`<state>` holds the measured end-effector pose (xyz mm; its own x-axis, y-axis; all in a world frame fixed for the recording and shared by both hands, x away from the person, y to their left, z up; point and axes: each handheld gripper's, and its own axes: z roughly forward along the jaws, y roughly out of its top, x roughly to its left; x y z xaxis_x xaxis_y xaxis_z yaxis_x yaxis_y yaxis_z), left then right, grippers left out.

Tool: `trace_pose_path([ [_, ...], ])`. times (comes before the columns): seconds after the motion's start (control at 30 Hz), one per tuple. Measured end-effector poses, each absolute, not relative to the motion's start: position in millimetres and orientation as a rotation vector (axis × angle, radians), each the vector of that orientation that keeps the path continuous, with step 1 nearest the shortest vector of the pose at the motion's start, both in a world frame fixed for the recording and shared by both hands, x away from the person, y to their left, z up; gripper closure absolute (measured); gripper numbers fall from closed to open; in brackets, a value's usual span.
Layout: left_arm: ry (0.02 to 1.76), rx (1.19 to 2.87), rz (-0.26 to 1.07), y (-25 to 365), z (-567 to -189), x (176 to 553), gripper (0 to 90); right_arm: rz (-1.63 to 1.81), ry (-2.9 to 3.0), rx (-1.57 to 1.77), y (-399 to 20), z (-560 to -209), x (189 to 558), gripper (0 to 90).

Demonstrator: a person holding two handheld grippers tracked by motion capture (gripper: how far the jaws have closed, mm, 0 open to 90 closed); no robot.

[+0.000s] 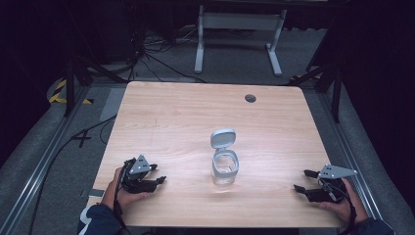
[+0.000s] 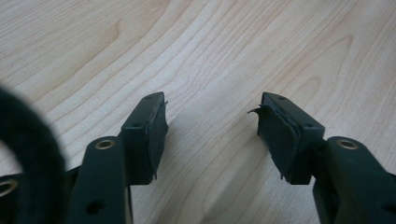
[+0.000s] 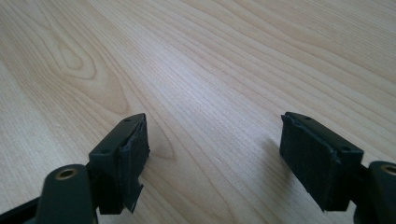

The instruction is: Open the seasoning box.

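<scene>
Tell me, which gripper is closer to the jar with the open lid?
The left gripper is closer. It sits just to the jar's left, while the right gripper rests farther off, near the table's right edge.

A light wood-grain worktop [image 1: 171, 117] is carrying a clear jar [image 1: 225, 168] with its grey flip lid [image 1: 222, 137] standing open, sitting near the middle; a round grommet hole [image 1: 250, 98] is showing near the far edge.
</scene>
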<state>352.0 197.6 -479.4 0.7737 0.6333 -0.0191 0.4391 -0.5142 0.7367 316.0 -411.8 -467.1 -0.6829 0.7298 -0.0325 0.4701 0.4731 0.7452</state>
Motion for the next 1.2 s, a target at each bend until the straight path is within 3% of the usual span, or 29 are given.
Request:
trace_pose_path([
  [0.1, 0.827, 2.19, 0.336, 197.9, -480.1, 353.9, 30.6, 1.044, 2.378, 1.012, -411.8, -467.1, 316.0, 23.7],
  [0.6, 0.828, 2.193, 0.338, 197.6, -480.1, 354.5, 30.1, 1.044, 2.38, 1.014, -411.9, -467.0, 316.4, 23.6],
  [0.67, 0.835, 2.195, 0.349, 197.6, -480.0, 355.0, 29.0, 1.044, 2.379, 1.014, -411.8, -467.0, 316.4, 23.6],
  [0.77, 0.901, 2.181, 0.36, 196.4, -480.8, 356.2, 18.9, 1.044, 2.38, 1.013, -411.9, -466.9, 316.4, 23.5],
  [1.2, 0.922, 2.189, 0.365, 196.3, -480.5, 356.7, 14.8, 1.044, 2.379, 1.014, -411.9, -466.9, 316.4, 23.5],
])
